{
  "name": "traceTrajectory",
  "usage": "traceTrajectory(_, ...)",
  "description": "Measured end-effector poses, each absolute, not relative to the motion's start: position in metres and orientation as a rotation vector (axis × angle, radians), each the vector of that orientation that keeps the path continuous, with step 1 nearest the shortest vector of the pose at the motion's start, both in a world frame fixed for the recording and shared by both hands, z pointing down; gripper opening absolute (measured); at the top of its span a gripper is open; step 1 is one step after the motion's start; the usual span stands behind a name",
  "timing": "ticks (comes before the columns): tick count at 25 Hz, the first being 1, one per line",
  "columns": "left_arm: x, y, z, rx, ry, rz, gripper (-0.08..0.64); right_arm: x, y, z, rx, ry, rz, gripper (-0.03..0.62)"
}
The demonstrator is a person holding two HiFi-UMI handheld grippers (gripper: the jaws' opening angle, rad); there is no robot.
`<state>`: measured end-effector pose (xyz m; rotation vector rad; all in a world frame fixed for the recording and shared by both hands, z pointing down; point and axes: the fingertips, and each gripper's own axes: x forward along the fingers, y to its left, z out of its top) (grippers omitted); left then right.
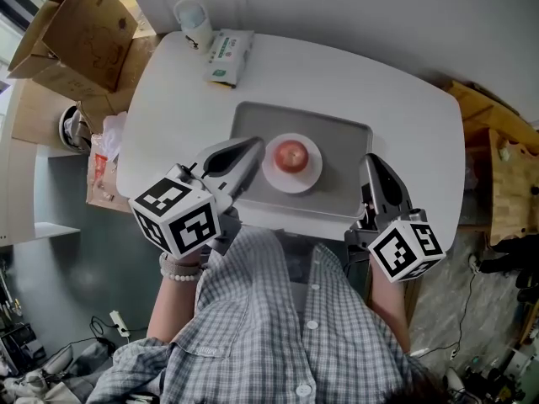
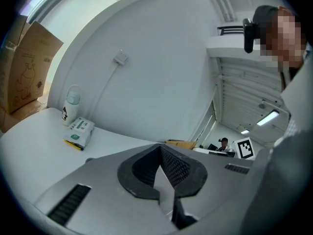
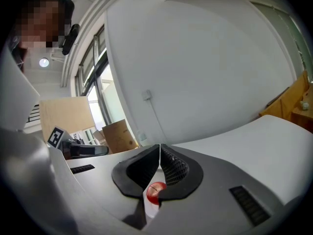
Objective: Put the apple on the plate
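Apple [image 1: 291,155] sits on the plate [image 1: 295,186], mid-frame. Left gripper [image 1: 255,146] and right gripper [image 1: 371,160] flank it, jaws together, empty. Wipes pack [image 1: 229,55], maybe, upper left.

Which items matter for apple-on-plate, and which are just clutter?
Job: apple, plate, left gripper, right gripper, both shut and empty.
Lying about: tray under the plate, tissue pack, bottle, cardboard box.
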<state>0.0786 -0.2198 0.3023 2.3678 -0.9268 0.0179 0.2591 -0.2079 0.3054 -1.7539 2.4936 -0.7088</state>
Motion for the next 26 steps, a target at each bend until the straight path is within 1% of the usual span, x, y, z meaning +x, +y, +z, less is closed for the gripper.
traceTrajectory(26, 0.079, -0.223, 0.305, 2.27, -0.859, -0.087, 0.009, 0.26, -0.211, 0.319, -1.735, 2.482, -0.803, 0.026)
